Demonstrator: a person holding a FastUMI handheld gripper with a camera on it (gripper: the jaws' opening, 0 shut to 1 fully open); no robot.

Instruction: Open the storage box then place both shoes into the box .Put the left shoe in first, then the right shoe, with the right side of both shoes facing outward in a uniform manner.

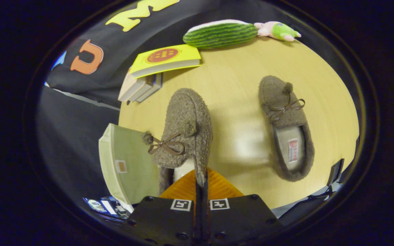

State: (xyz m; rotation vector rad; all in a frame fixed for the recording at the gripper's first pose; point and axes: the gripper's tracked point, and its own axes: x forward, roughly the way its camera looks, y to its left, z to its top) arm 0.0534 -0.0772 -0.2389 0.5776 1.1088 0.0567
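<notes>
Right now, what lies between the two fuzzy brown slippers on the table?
Nothing: in the gripper view only bare wooden table separates the gripped slipper from the other slipper.

warm overhead light, glare on the table [245, 143], fisheye bending, slight motion blur

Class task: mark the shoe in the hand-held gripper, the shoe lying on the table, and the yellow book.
Held shoe [186, 126]: gripper view, fuzzy upper near the bow.
Shoe on the table [279, 99]: gripper view, toe area.
Yellow book [164, 56]: gripper view, front cover.
</notes>
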